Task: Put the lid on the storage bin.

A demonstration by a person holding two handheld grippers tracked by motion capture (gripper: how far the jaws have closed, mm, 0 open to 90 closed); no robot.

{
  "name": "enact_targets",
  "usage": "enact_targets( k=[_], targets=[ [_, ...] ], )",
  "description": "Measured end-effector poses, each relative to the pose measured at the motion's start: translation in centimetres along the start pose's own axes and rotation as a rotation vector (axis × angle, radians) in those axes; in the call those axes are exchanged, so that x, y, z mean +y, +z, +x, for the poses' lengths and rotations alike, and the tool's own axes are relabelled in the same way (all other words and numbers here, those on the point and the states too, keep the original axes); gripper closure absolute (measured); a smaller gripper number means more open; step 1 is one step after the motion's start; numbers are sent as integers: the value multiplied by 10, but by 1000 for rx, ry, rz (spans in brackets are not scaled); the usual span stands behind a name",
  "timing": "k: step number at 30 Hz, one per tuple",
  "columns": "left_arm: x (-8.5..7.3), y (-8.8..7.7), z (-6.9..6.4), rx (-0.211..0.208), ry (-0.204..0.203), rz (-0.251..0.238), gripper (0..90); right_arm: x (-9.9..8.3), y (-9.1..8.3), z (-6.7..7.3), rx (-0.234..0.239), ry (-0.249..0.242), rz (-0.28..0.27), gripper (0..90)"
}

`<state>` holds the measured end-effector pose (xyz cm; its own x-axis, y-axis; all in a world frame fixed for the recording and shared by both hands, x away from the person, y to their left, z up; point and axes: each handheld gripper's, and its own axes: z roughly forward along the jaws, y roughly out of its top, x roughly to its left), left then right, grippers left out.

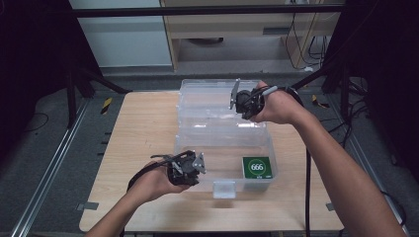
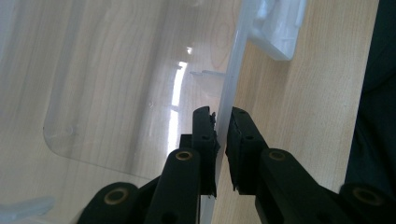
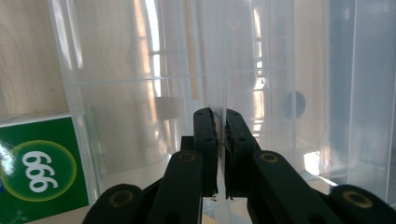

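Observation:
A clear plastic box (image 1: pixel 184 148) stands open on the wooden table, its lid (image 1: pixel 207 91) swung back behind it. A green card marked 666 (image 1: pixel 257 167) lies in the box's right end, and it appears again in the right gripper view (image 3: pixel 39 170). My left gripper (image 1: pixel 190 168) is at the box's front left. In the left gripper view its jaws straddle the front wall's rim (image 2: pixel 236 60) and the gripper (image 2: pixel 223 116) is shut on it. My right gripper (image 1: pixel 242 101) is up at the lid, shut (image 3: pixel 221 115) on the lid's thin clear edge (image 3: pixel 224 56).
The box's white latch (image 1: pixel 224 188) hangs over the front wall, close to the table's near edge. Bare wood (image 1: pixel 143 128) lies left of the box. Metal rails (image 1: pixel 54 158) run along the table's left side, with dark stands behind.

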<state>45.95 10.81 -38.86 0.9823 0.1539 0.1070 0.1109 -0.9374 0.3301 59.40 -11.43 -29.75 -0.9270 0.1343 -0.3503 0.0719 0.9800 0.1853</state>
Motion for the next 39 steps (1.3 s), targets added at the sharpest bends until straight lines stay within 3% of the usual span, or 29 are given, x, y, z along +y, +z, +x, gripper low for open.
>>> enact_targets(
  k=[8,14,19,21,28,31,39],
  targets=[
    [-1,1,-1,15,-3,-9,814,2,-7,5,20,6,-13,876],
    [0,1,-2,24,-17,-11,810,2,-17,20,4,-22,-17,879],
    [-2,2,-6,54,-9,-25,804,-1,-25,35,-14,-41,-43,879],
    [-2,2,-6,54,-24,-28,803,-3,-27,40,-18,-45,-54,877],
    [0,3,-4,61,-39,-16,798,-3,-26,38,-17,-41,-43,870],
    [1,3,-4,71,-23,-4,796,-2,-26,39,-22,-45,-54,871],
    [1,4,-5,85,-50,-13,783,-8,-32,57,-51,-60,-88,872]
  ],
)
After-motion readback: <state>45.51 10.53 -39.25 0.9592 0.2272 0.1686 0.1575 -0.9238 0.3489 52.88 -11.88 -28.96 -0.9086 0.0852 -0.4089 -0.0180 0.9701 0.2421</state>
